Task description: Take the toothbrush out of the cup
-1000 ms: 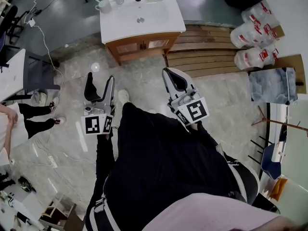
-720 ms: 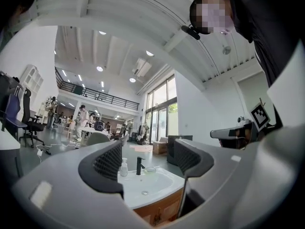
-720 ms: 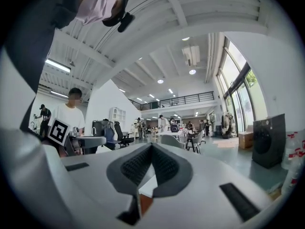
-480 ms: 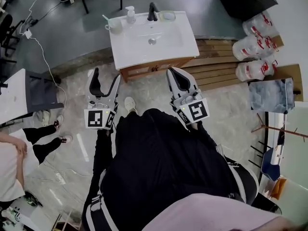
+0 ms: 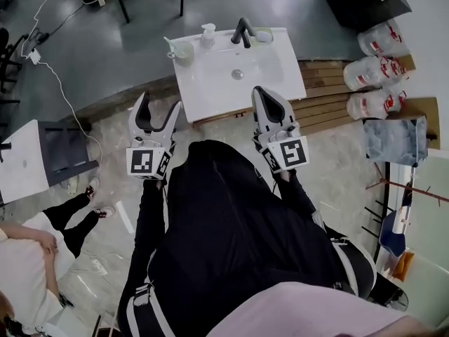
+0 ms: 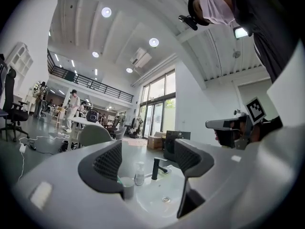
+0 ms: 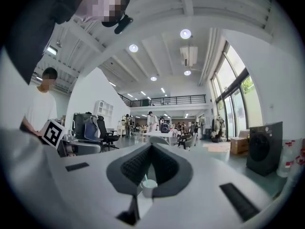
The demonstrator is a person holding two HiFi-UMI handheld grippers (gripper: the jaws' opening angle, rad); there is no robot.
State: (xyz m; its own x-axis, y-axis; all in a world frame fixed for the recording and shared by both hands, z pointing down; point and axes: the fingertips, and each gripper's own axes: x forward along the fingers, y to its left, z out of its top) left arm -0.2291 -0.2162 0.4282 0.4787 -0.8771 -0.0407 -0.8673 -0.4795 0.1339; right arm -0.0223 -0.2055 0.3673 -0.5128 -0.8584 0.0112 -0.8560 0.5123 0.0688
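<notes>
A pale cup [image 5: 184, 50] with a toothbrush [image 5: 168, 42] standing in it sits at the back left corner of the white sink counter [image 5: 280, 76]. My left gripper [image 5: 158, 102] is open, its jaws spread wide with nothing between them, just short of the counter's front left edge. In the left gripper view the cup [image 6: 127, 187] shows by the left jaw, far beyond my left gripper [image 6: 150, 159]. My right gripper [image 5: 260, 91] has its tips together over the counter's front edge. In the right gripper view the cup [image 7: 148, 187] and toothbrush [image 7: 144, 179] show through the gap behind the joined tips of my right gripper [image 7: 152, 147].
A black faucet [image 5: 242, 30], a soap bottle [image 5: 207, 34] and a small dish [image 5: 263, 35] stand along the counter's back. A wooden platform [image 5: 330, 83] and large water jugs [image 5: 379, 41] lie to the right. A chair and table [image 5: 49, 160] and a standing person [image 5: 28, 258] are at the left.
The sink has come much nearer. Both grippers have advanced from the open floor to the counter's front edge. The left jaws look slightly wider.
</notes>
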